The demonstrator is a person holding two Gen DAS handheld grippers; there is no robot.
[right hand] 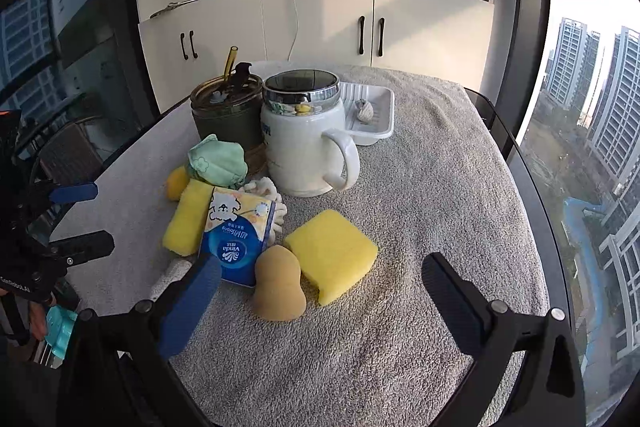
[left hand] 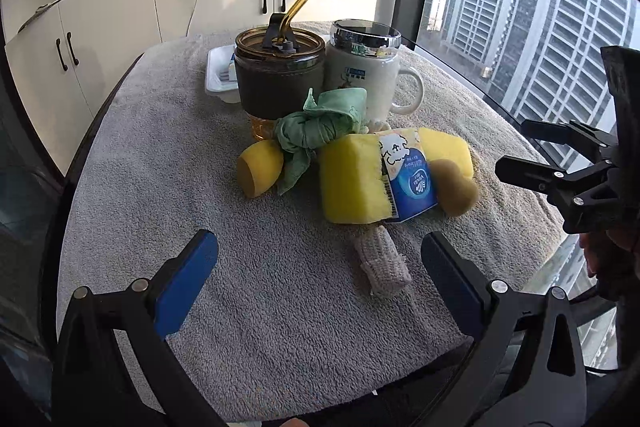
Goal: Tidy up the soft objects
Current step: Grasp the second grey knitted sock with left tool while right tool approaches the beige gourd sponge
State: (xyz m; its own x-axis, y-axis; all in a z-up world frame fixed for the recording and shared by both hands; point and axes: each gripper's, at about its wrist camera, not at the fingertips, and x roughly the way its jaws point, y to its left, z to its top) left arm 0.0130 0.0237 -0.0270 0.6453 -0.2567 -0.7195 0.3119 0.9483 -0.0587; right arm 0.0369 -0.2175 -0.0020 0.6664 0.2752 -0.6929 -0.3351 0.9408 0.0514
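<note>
A grey fleece-covered table (right hand: pixel 420 187) carries a white ceramic mug with a chrome lid (right hand: pixel 304 143) and a dark-sleeved amber tumbler (left hand: pixel 279 75). Before them cluster two yellow rectangular sponges (right hand: pixel 332 255), a blue tissue pack (right hand: pixel 236 239), a knotted green cloth (left hand: pixel 320 127) and a tan gourd-shaped makeup sponge (right hand: pixel 278 285). Left gripper (left hand: pixel 320 259) and right gripper (right hand: pixel 322 277) hover with fingers apart, holding nothing.
</note>
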